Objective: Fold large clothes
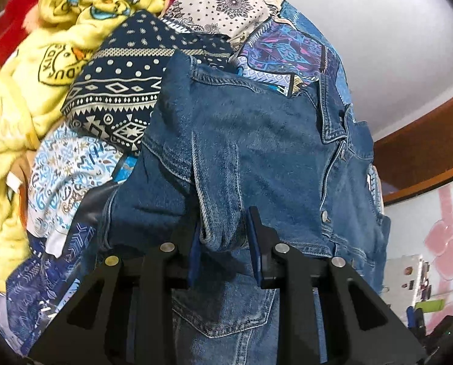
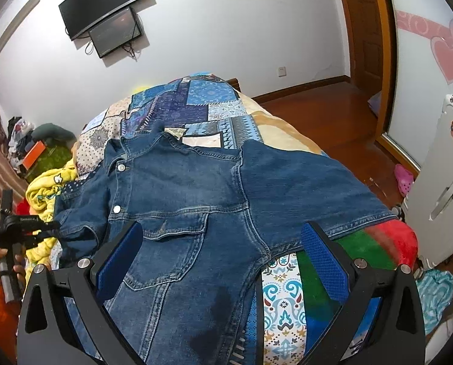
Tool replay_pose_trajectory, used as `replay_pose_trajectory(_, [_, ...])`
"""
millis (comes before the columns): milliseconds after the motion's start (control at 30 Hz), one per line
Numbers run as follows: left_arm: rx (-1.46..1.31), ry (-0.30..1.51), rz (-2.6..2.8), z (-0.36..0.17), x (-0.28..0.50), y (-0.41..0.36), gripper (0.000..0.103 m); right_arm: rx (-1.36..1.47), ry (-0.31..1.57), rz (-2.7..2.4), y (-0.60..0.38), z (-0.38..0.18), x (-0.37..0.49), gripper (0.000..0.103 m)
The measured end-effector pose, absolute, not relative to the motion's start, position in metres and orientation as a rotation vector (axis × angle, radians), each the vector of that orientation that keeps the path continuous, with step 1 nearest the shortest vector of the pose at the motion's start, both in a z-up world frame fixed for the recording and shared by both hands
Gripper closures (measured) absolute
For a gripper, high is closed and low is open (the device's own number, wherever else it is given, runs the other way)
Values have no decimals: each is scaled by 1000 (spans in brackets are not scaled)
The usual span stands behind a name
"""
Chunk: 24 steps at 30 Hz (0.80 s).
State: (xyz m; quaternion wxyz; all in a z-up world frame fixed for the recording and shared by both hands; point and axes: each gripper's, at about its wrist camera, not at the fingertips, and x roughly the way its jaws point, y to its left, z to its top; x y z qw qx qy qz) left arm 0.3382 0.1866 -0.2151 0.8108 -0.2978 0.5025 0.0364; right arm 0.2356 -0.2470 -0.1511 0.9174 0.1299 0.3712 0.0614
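A blue denim jacket (image 2: 196,188) lies spread front-up on the patchwork bed cover (image 2: 205,103), collar toward the far end. My left gripper (image 1: 224,237) is shut on the cuff of the jacket's sleeve (image 1: 220,182), bunched between the blue pads. The left gripper also shows at the left edge of the right wrist view (image 2: 48,228), holding that sleeve. My right gripper (image 2: 223,249) is open and empty, its jaws spread wide above the jacket's chest pocket and lower body. The other sleeve (image 2: 311,182) lies flat to the right.
A yellow fleece blanket (image 1: 28,70) and red cloth are piled at the bed's left. A white cabinet (image 2: 439,188) stands right of the bed. Wooden floor and a door (image 2: 363,30) lie beyond. Two screens (image 2: 104,15) hang on the wall.
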Motion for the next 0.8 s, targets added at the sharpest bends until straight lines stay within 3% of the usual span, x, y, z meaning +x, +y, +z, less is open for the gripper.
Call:
replay_pose_trajectory(400, [-602,1054,97,-205,330,184,72,241,771,150,-238,-152,236,0])
replay_pose_trajectory(433, [-580,1041,102,-202,331,184,73,239,771,150,-238,-152,236,0])
replay_pose_trajectory(533, [-487,1023,96,-195,339,179,92,235,770,148,-237,-152,235,0])
replay_pose_trajectory(800, [-314,986,31,-157,388,142,98,252,756,138,-243,-150,232,0])
